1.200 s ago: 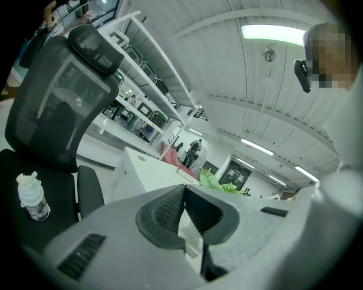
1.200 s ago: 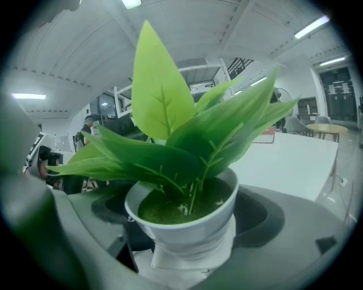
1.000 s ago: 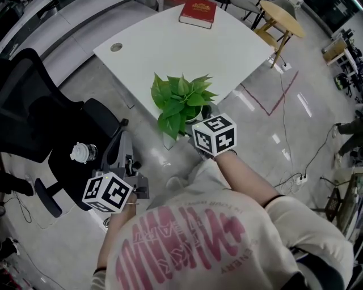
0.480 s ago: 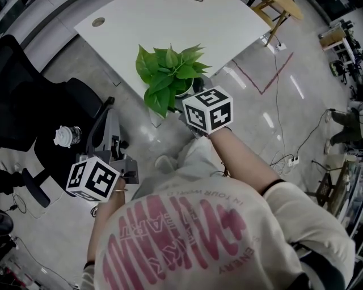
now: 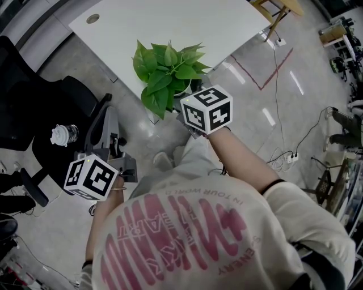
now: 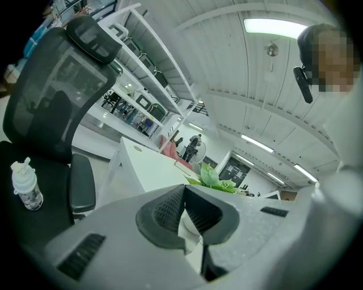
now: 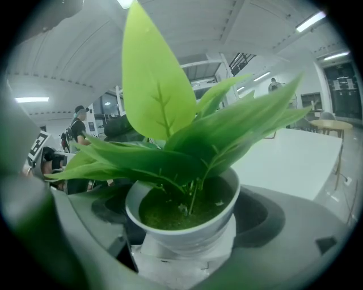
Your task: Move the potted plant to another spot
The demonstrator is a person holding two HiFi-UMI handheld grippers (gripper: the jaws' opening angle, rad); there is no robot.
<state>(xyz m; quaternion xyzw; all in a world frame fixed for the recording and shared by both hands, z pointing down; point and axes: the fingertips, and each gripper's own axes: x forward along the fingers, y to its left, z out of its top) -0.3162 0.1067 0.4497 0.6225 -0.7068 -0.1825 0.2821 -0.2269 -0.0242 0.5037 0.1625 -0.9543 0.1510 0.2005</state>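
The potted plant point(image 5: 165, 71), broad green leaves in a small white pot point(image 7: 184, 224), hangs in the air just off the near edge of the white table point(image 5: 170, 25). My right gripper point(image 7: 181, 221) is shut on the pot, one jaw on each side of it; in the head view its marker cube point(image 5: 206, 109) hides the pot. My left gripper point(image 6: 183, 210) is shut with nothing in it, held low at the left beside the office chair; its marker cube point(image 5: 91, 177) shows in the head view.
A black office chair point(image 5: 39, 122) stands at the left with a plastic bottle point(image 5: 63, 135) on its seat. A wooden stool point(image 5: 278, 14) is beyond the table's right corner. Cables and a power strip point(image 5: 289, 159) lie on the glossy floor at the right.
The view has drifted back from the table and the red book has left the frame. The plant stays in my right gripper, now nearer the table's edge. My left gripper has shifted slightly left.
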